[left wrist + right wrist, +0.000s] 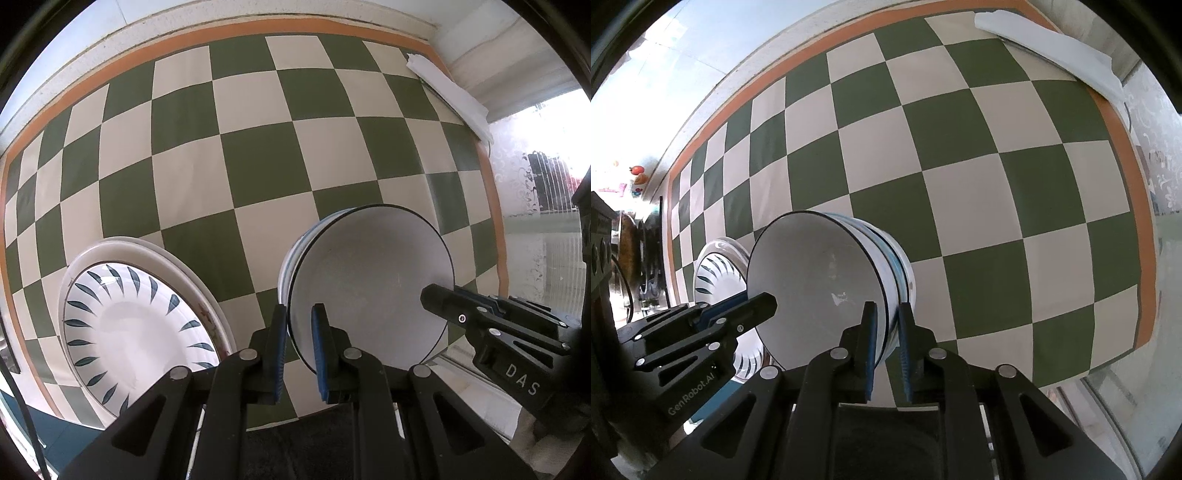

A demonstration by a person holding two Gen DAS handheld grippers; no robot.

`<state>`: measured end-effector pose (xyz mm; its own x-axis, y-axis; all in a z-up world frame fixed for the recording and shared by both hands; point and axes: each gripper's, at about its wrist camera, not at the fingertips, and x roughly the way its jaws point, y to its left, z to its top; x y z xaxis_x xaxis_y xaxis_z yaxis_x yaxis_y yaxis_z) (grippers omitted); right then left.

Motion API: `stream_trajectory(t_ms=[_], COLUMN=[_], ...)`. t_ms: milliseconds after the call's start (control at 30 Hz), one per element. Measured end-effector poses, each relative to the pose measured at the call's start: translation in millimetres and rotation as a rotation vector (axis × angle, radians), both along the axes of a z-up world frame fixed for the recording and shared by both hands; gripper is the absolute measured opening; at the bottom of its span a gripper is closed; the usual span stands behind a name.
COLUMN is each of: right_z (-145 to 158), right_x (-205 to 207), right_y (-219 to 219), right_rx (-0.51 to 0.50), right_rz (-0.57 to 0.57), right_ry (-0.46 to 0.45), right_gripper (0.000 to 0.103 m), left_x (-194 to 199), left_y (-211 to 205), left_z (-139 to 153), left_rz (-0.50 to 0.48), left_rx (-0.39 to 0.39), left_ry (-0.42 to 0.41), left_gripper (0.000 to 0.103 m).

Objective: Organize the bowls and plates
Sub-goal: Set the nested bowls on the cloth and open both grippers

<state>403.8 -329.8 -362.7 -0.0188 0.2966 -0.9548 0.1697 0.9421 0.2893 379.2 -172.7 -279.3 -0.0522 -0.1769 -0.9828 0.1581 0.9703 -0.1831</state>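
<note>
A white bowl (369, 280) with a thin black rim sits on top of a stack of bowls with blue stripes (291, 258). My left gripper (300, 314) is shut on its near-left rim. My right gripper (888, 312) is shut on the opposite rim of the same bowl (820, 280); it shows in the left wrist view (443, 299) at the bowl's right edge. The left gripper shows in the right wrist view (757, 306). A white plate with dark leaf marks (136, 325) lies on a larger plate to the left, also in the right wrist view (716, 273).
A green and cream checkered cloth (258, 158) with an orange border covers the table. A folded white cloth (450, 96) lies at the far right corner. A glass table edge and window show at the right (546, 221). Kitchen clutter stands far left (631, 243).
</note>
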Motion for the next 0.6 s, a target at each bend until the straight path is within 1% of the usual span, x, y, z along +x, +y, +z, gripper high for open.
stream_trajectory(t_ms=[167, 233, 333, 367, 400, 433, 500, 533, 600], right_z=[7, 16, 33, 41, 50, 58, 73, 80, 94], right_x=[-4, -9, -20, -24, -30, -35, -43, -47, -55], right_y=[-1, 0, 4, 5, 7, 9, 13, 15, 17], right_rx=[-0.010, -0.013, -0.032, -0.043, -0.051, -0.054, -0.058, -0.060, -0.052], right_rz=[0.018, 0.025, 0.050, 0.059, 0.064, 0.072, 0.082, 0.085, 0.088], right_ry=[-0.009, -0.026, -0.057, -0.071, -0.090, -0.109, -0.133, -0.145, -0.169], right_gripper=[0.014, 0.015, 0.016, 0.019, 0.025, 0.028, 0.039, 0.042, 0.054], left_x=[-4, -8, -20, -23, -27, -31, -39, -42, -47], left_y=[3, 4, 6, 5, 6, 7, 10, 12, 15], left_z=[10, 20, 41, 46, 54, 61, 73, 79, 87], left_rz=[0.005, -0.003, -0.027, -0.030, -0.035, -0.042, -0.048, -0.049, -0.047], left_rx=[-0.008, -0.010, 0.001, 0.003, 0.002, 0.010, 0.003, -0.002, -0.011], left_ry=[-0.020, -0.037, -0.071, -0.082, -0.101, -0.118, -0.143, -0.151, -0.164], left_gripper=[0.011, 0.012, 0.012, 0.013, 0.017, 0.024, 0.030, 0.032, 0.034])
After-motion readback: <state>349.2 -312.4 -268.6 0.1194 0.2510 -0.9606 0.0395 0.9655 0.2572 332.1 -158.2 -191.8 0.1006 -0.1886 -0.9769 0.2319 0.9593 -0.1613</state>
